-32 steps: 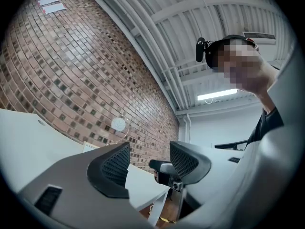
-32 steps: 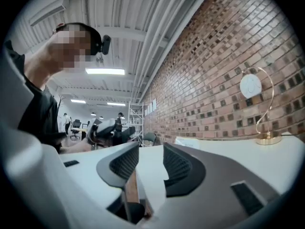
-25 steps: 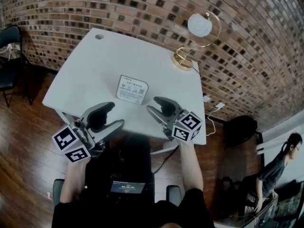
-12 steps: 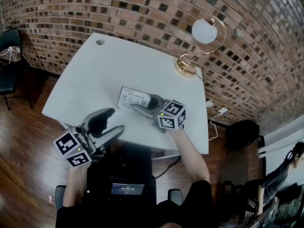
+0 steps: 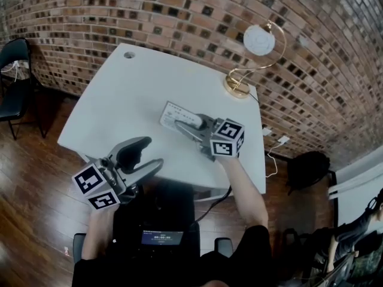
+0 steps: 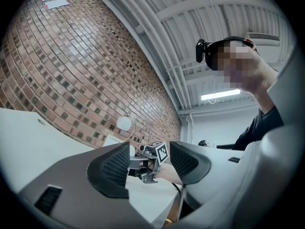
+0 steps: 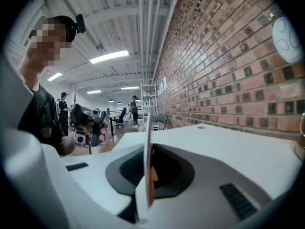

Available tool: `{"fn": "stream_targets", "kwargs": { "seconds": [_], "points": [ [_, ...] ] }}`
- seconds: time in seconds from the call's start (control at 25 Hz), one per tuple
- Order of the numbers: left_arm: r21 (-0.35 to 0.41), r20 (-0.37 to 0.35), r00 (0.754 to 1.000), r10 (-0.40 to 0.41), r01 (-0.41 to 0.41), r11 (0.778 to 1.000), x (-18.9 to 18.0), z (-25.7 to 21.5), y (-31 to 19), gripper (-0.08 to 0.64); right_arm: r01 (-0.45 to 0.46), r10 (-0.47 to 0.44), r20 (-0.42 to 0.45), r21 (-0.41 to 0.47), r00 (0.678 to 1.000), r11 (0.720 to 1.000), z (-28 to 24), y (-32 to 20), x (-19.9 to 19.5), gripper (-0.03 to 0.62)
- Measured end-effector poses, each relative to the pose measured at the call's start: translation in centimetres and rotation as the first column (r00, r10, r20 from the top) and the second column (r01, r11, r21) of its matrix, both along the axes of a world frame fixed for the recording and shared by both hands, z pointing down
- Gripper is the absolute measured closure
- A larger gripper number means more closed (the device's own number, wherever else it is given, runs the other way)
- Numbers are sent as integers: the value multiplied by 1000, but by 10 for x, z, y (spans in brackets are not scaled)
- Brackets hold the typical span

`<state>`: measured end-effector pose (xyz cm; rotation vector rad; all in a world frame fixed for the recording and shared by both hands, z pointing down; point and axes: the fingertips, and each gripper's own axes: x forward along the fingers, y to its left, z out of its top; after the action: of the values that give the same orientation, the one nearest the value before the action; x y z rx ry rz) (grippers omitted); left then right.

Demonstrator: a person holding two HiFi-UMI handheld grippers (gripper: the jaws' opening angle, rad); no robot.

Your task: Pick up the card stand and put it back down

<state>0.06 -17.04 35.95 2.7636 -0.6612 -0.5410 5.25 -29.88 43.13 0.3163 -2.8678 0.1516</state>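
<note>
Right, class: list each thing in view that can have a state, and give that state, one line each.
right tool: jaws closing on the card stand, which sits between them.
card stand: gripped edge-on; lifted or not, cannot tell.
left tool: open, empty, by the front edge of the table.
lamp: upright; lit or not, unclear.

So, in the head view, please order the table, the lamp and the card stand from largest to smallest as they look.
1. table, by far the largest
2. lamp, counting its thin hoop
3. card stand, partly covered but clearly the smallest
</note>
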Motion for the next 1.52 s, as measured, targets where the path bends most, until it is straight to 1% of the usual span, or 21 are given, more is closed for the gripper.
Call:
{"fn": "stream_targets", "kwargs": {
  "seconds": [0.16, 0.36, 0.48, 0.6, 0.72, 0.96, 1.16, 1.52],
  "points": [
    [28, 9, 1000, 28, -28, 999, 9, -9, 7, 308, 16, -16, 56, 3, 998, 1000, -49, 2, 11, 566],
    [77, 12, 997, 71, -72, 994, 22, -27, 16, 308, 64, -60, 108, -35, 992, 997, -104, 3, 19, 566],
    [98, 7, 995, 95, -95, 991, 28, -37, 19, 308, 77, -72, 112, -39, 991, 996, -129, 1, 19, 566],
    [123, 6, 994, 105, -105, 987, 31, -46, 21, 308, 79, -77, 90, -23, 993, 997, -143, -2, 16, 566],
    [142, -1, 994, 109, -108, 984, 32, -53, 21, 308, 93, -92, 77, -14, 993, 996, -147, -1, 12, 566],
    [156, -21, 994, 108, -103, 982, 29, -60, 17, 308, 129, -128, 56, -22, 990, 991, -141, 4, 1, 566],
    [167, 7, 998, 70, -70, 983, 30, -61, 13, 310, 145, -143, 56, -36, 988, 989, -137, 3, -1, 566],
    [160, 18, 997, 76, -78, 984, 34, -56, 7, 308, 153, -151, 46, -55, 988, 987, -130, -7, 0, 566]
  ]
}}
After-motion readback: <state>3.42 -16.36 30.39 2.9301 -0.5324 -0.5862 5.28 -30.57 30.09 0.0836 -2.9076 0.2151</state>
